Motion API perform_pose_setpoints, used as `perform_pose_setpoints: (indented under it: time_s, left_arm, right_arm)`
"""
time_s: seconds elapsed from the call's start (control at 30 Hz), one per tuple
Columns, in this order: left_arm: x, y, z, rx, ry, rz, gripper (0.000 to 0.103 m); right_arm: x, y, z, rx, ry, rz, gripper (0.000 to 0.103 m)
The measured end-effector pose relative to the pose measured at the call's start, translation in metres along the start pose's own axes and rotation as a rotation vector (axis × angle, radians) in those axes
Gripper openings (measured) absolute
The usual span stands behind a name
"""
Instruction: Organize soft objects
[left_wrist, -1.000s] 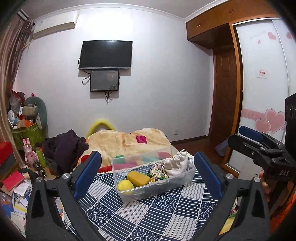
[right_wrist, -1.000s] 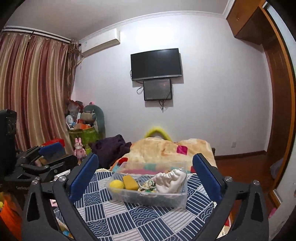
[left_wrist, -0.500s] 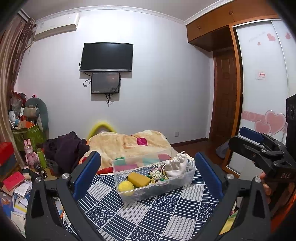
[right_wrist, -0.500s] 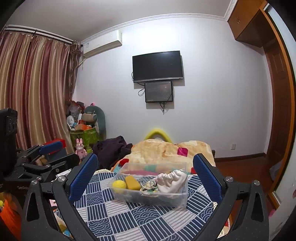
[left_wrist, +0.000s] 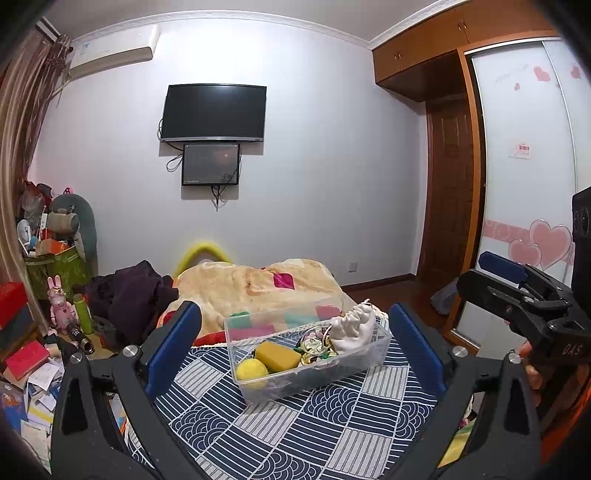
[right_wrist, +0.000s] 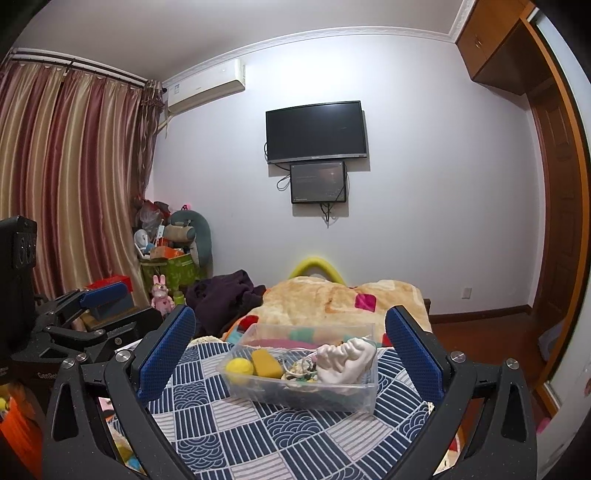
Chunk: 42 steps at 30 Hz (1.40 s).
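Note:
A clear plastic box (left_wrist: 332, 373) (right_wrist: 332, 397) stands on a blue and white patterned cloth (left_wrist: 288, 435) (right_wrist: 258, 439). In it lie a yellow ball (left_wrist: 252, 370) (right_wrist: 240, 367), a yellow sponge (left_wrist: 279, 356) (right_wrist: 266, 363), a white cloth bundle (left_wrist: 352, 326) (right_wrist: 345, 363) and small tangled items. My left gripper (left_wrist: 295, 347) is open and empty, held back from the box. My right gripper (right_wrist: 290, 354) is open and empty, also back from it. Each gripper shows at the edge of the other's view.
A beige blanket (left_wrist: 251, 288) (right_wrist: 332, 299) and dark clothes (left_wrist: 129, 291) lie behind the box. Toys, boxes and papers (left_wrist: 33, 354) crowd the floor at the left. A TV (left_wrist: 214, 112) hangs on the far wall; a wardrobe (left_wrist: 532, 184) stands at the right.
Both cameras have tilted slightly; the box sits a little lower in each view. Nothing in the box has moved and both grippers stay open.

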<state>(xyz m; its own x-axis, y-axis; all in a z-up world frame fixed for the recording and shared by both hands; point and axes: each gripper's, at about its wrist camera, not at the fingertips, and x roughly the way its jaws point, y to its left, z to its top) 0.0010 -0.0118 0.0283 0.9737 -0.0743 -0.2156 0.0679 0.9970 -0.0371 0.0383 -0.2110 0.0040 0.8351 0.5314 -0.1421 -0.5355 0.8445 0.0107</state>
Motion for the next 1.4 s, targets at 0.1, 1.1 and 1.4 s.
perform_pose_setpoints:
  time_s: [0.1,1.1,1.4]
  left_arm:
    - [0.0,0.0003,-0.0012,-0.002,-0.003,0.001,0.103]
    - [-0.0029,0.003,0.0019,-0.024,0.009,-0.034,0.103]
    - [-0.0024,0.0022,0.0016,-0.017,0.017,-0.05,0.103]
  right_arm:
    - [0.0002,-0.0003,0.0001,0.001,0.001,0.0,0.103]
    - [-0.0004,-0.0009,-0.0011,-0.003,0.005,-0.004,0.103]
    - [-0.0015,-0.0043,-0.0013,-0.002,0.005,-0.011,0.103]
